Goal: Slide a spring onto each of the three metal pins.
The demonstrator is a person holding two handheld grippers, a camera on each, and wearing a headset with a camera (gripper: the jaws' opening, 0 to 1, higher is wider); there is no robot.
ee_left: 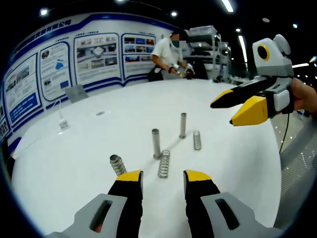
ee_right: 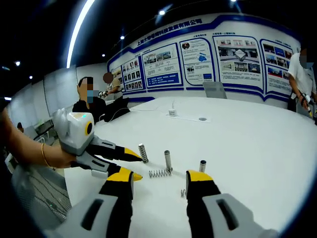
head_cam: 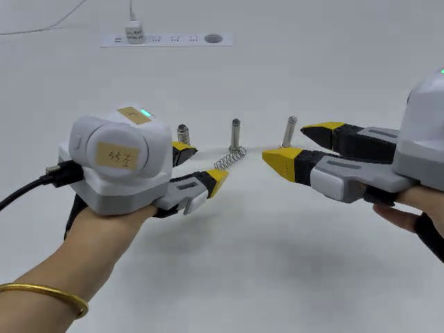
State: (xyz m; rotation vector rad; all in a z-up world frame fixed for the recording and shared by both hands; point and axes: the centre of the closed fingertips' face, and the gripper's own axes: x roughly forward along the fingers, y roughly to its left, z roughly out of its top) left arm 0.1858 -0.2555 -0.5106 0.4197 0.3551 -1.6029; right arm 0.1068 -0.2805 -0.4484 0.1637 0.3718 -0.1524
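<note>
Gaping with nothing between its yellow tips, the left claw (ee_left: 163, 177) hangs low over the white tabletop (ee_left: 74, 148), gripped by a hand (head_cam: 104, 229) with a gold bangle (head_cam: 48, 295) at the wrist. Just ahead of those tips a loose spring (ee_left: 164, 164) lies on its side, one end at the foot of the middle pin (ee_left: 156, 143), which stands upright and bare. Beside the claw's left-hand jaw in the left gripper view is the near pin (ee_left: 117, 164), with a seated spring (head_cam: 183, 133) coiled round its shaft. Beyond the middle pin rises the far pin (ee_left: 183, 125), also bare and upright, and just beside it, not touching, a second loose spring (ee_left: 197, 140) stands on end. The three pins form a row across the tabletop, well apart from one another. The right claw (ee_right: 159, 176) is spread wide as well and carries nothing; it hovers above the surface and points towards the row from the other side, facing the left claw. In the head view its lower tip sits close in front of the far pin, and the hand holding it (head_cam: 409, 208) shows under its grey body. Farther back a white power strip (head_cam: 166, 39) lies flat with a plug (head_cam: 134, 31) in it. Blue-trimmed display boards (ee_right: 198, 54) line the wall behind.
</note>
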